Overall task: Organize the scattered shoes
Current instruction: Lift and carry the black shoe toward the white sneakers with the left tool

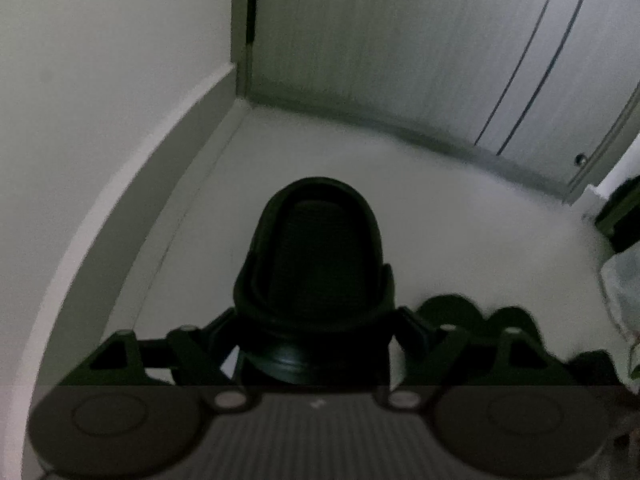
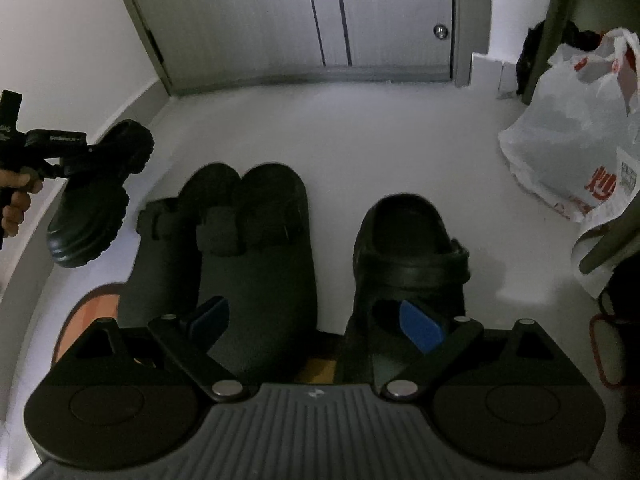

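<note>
Our left gripper's [image 1: 316, 320] jaws clamp the lifted black clog [image 1: 316, 248] at centre frame, the right gripper [image 2: 316, 320] gapes empty over its mate [image 2: 408, 248] lower right, so we carry it level and set it alongside.

Dim room: pale floor [image 2: 360, 128] meets grey sliding doors [image 2: 320, 20]; white wall [image 2: 80, 40] left of doors.

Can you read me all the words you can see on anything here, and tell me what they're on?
White plastic bag: red printing, too blurred and crumpled to read.
Left gripper, holding a black clog: small white lettering on its body, too small to read.
Shoes on the floor: no words visible.
</note>
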A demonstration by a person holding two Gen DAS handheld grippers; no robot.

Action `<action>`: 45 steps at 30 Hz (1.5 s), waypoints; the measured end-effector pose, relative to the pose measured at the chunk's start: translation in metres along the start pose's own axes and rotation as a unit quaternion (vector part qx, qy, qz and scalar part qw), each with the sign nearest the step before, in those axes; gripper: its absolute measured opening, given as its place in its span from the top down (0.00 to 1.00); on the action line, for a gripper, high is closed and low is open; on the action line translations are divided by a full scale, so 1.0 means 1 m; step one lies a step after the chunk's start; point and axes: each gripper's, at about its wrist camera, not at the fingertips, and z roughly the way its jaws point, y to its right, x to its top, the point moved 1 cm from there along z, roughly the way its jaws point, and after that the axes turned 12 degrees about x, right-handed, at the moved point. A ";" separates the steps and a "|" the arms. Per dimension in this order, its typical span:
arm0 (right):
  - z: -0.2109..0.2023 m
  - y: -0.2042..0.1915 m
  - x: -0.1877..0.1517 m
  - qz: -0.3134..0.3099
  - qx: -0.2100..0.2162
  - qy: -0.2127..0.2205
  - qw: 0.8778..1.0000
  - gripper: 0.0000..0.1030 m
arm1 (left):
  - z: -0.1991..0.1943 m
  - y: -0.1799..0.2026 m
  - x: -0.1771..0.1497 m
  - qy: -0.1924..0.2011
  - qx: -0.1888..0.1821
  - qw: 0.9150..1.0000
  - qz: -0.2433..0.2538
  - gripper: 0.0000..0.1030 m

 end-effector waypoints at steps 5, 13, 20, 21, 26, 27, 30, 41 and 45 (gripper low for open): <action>-0.014 0.000 0.001 0.004 0.003 0.002 1.000 0.07 | -0.035 0.014 0.003 0.018 -0.016 1.000 0.008 0.19; -0.048 -0.016 0.009 -0.039 -0.001 -0.008 0.999 0.07 | -0.069 0.072 -0.010 0.018 -0.055 0.998 0.013 0.19; -0.087 -0.017 0.010 -0.045 -0.007 0.000 0.999 0.07 | -0.100 0.133 -0.038 0.007 -0.089 0.995 0.043 0.19; -0.094 -0.016 0.008 -0.046 -0.014 -0.003 0.999 0.07 | -0.106 0.139 -0.043 0.009 -0.093 0.995 0.044 0.19; -0.115 -0.011 0.002 -0.033 -0.014 -0.015 0.999 0.07 | -0.121 0.176 -0.057 0.013 -0.109 0.993 0.040 0.19; -0.119 -0.010 0.001 -0.035 -0.018 -0.016 0.999 0.07 | -0.124 0.184 -0.061 0.008 -0.117 0.992 0.038 0.19; -0.128 -0.002 -0.003 -0.024 -0.026 -0.017 0.999 0.07 | -0.134 0.207 -0.073 0.000 -0.128 0.991 0.047 0.19; -0.163 0.018 -0.018 -0.001 -0.051 0.004 0.999 0.07 | -0.174 0.277 -0.098 -0.001 -0.140 0.989 0.053 0.19; -0.174 0.014 -0.026 -0.007 -0.058 0.007 0.998 0.07 | -0.179 0.297 -0.106 0.001 -0.147 0.988 0.055 0.19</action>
